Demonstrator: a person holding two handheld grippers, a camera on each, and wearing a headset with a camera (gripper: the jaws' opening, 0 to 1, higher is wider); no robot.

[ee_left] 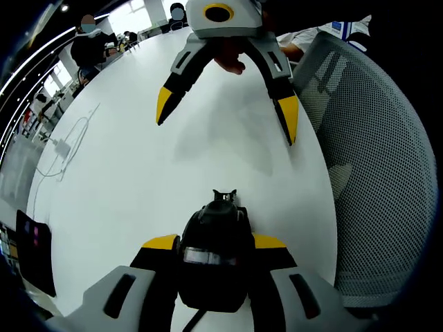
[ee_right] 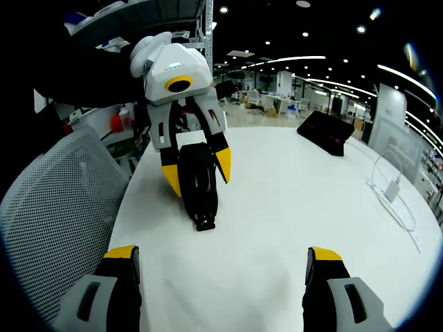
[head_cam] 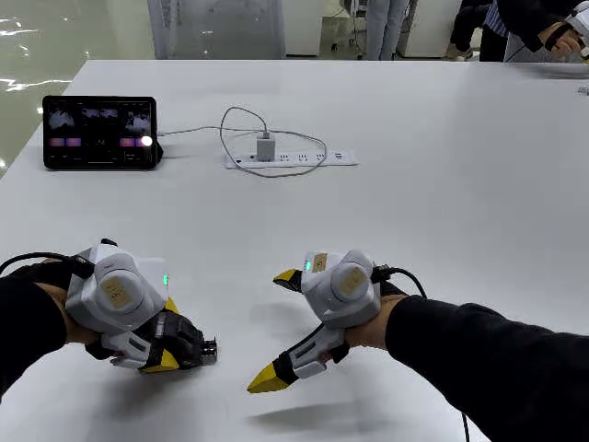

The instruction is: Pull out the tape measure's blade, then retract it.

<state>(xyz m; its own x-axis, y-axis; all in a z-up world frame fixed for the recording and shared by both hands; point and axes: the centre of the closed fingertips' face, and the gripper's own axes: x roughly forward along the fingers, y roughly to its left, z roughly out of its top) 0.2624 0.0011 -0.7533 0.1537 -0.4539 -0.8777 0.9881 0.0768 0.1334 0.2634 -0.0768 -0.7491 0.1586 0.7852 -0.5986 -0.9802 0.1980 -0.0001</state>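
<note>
Clamping tape measure [ee_right: 199, 183], left claw [ee_left: 214, 242] closed on black case, low at worktop [head_cam: 414, 166]. Blade tip [ee_left: 223, 196] sticks out beyond its jaws, case axis aimed straight at right claw [ee_right: 221, 256]. Right claw spread wide, empty, facing tip, near but apart.

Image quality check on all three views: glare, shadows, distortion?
Head view: sharp, even light, soft shadows under the left gripper and right gripper, glare on the floor. Left gripper view: fisheye bends the table edge; the black tape measure shows little detail. Right gripper view: dim background, bright ceiling lights.
</note>
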